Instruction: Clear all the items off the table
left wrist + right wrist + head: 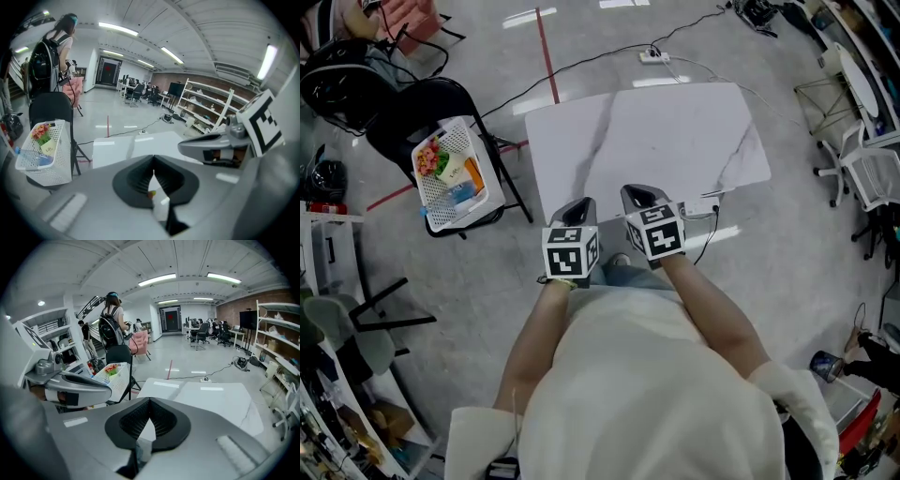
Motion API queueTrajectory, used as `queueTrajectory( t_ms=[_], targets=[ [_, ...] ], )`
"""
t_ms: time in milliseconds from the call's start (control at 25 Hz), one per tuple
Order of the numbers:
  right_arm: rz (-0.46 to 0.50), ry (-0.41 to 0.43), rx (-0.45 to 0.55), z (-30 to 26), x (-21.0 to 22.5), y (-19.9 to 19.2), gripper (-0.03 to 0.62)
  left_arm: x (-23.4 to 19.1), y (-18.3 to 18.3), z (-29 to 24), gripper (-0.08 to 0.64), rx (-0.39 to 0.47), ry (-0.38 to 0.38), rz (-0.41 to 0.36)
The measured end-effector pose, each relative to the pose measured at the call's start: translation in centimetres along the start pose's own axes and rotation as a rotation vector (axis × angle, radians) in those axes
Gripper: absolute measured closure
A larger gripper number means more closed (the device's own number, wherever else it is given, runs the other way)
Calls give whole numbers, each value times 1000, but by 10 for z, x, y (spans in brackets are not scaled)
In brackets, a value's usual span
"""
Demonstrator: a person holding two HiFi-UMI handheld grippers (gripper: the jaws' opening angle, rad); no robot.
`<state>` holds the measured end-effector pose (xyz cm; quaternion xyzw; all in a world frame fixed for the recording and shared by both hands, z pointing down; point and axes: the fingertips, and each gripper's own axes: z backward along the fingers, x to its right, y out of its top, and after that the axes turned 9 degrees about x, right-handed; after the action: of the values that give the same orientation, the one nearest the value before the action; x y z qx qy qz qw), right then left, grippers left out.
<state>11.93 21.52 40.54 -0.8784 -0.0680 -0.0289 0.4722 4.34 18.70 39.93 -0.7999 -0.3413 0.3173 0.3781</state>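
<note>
Items: they lie together in a white lattice basket [441, 204] to the left of the table [675, 131]. Among them are a packet with red and green print [439, 157], an orange one [473, 174] and a blue one [461, 195].
Basket place: on the seat of a black chair [398, 117] that stands on the floor, near the left edge of the table but apart from it.
Table top: white with thin grey veins, directly in front of the person.
Left gripper [153, 176]: its two fingers are pressed together at the tips and hold nothing. A small orange and green speck shows in the slit under the tips; what it is I cannot tell.
Right gripper [149, 420]: the fingers are fully together, tip against tip, with nothing between them.
Gripper place: both hang side by side, close to each other, at the near edge of the table and close to the person's body. They point forward and downward.
Marker cubes: the one [572, 251] of the left gripper and the one [656, 230] of the right gripper face up to the head view.
Floor: grey, with a red tape line [548, 56] and a white power strip [654, 56] behind the far edge of the table.
Background: a person with a black backpack [112, 322] stands behind the chair.
</note>
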Motion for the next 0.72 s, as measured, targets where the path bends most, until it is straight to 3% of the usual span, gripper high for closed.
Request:
queueTrajectory(
  t_ms=[720],
  targets=[
    [-22,-60,42,41,28,-12,594,44,-5,-2,551,-8,-78,-101]
  ],
)
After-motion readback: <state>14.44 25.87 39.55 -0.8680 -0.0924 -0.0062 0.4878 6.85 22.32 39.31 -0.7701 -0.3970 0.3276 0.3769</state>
